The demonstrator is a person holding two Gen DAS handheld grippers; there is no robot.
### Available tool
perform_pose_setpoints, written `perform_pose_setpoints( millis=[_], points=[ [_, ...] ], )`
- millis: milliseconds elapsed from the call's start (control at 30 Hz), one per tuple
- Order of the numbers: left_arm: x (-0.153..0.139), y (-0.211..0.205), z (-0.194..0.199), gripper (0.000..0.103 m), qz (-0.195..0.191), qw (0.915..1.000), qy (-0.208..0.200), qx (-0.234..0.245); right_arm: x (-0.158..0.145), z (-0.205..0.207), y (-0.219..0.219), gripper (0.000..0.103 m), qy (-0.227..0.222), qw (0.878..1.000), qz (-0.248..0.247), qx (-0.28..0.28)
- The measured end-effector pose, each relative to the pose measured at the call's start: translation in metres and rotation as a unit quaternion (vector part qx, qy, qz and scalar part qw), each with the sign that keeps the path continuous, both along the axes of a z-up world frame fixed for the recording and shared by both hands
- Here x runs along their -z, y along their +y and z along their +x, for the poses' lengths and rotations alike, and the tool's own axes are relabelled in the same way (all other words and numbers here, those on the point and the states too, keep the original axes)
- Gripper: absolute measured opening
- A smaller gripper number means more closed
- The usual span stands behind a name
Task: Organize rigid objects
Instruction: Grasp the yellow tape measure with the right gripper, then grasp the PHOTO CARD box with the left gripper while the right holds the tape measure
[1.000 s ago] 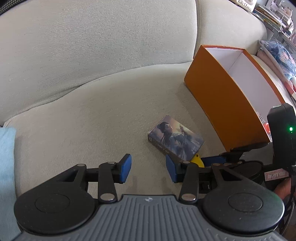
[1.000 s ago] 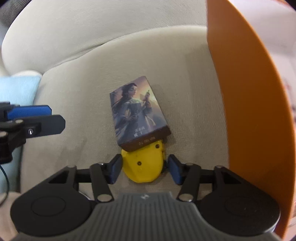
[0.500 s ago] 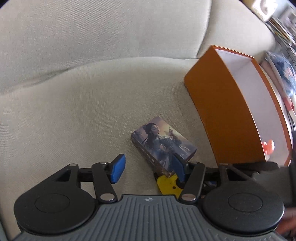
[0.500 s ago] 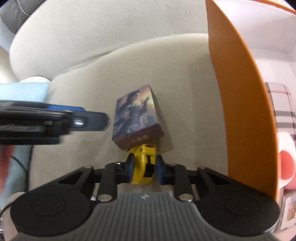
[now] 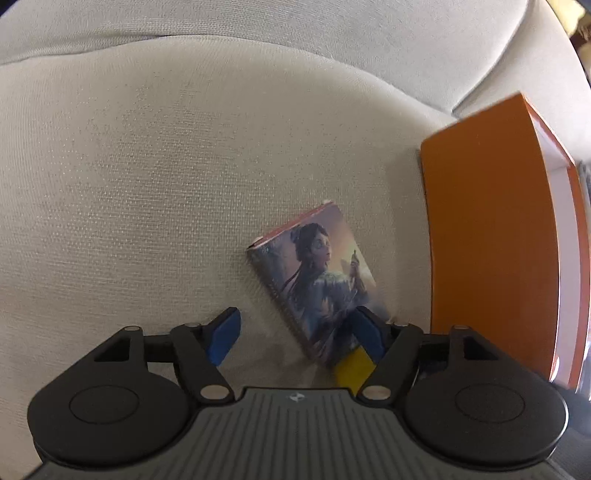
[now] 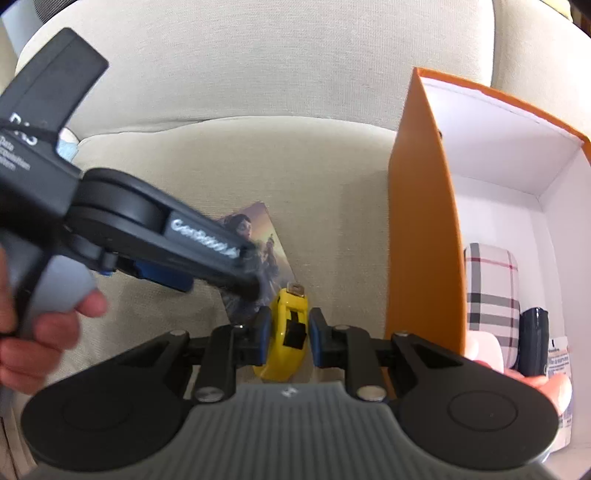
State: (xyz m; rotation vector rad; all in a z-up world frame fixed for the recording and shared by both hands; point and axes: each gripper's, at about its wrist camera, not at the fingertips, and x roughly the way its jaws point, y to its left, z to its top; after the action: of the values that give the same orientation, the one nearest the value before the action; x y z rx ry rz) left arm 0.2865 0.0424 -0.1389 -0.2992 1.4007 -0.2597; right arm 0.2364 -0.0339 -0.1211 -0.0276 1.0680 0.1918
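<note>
A small card box [image 5: 317,280] printed with a painted figure lies tilted on the beige sofa seat [image 5: 147,184]. My left gripper [image 5: 295,332] hangs just over its near corner. Its jaws are opening, and the box's corner sits between the blue pads without being pressed. In the right wrist view my right gripper [image 6: 289,332] is shut on a yellow tape measure [image 6: 290,332], right beside the card box [image 6: 258,232]. The left gripper [image 6: 207,277] reaches in from the left there and hides part of the box. An edge of the yellow tape measure [image 5: 352,365] shows under the left gripper's right finger.
An open orange box [image 6: 421,221] with a white inside stands to the right on the seat. It holds a plaid case [image 6: 491,295], a dark pouch [image 6: 533,339] and other small items. A hand [image 6: 44,332] holds the left gripper. The sofa backrest [image 5: 258,22] rises behind.
My right gripper shut on the yellow tape measure and lifted it a little. My left gripper came down and rolled over the card box, with its jaws spreading wider.
</note>
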Motion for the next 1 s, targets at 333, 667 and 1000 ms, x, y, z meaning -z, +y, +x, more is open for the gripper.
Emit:
perform_pose_setpoints(
  millis=[333,667,1000],
  points=[
    [0.002,-0.005,-0.002,0.066,-0.027,0.9988,-0.028,-0.029,0.014,0.001,0.0,0.021,0.029,0.998,0.05,0.009],
    [-0.033,0.004,-0.015,0.0,0.02,0.9951,-0.097,-0.007,0.003,-0.008,0.0,0.02,0.0,1.0,0.023,0.007],
    [-0.03,0.016,-0.02,0.038,-0.007,0.9982,-0.059,0.005,0.005,-0.004,0.008,0.02,-0.007,1.0,0.006,0.014]
  ],
)
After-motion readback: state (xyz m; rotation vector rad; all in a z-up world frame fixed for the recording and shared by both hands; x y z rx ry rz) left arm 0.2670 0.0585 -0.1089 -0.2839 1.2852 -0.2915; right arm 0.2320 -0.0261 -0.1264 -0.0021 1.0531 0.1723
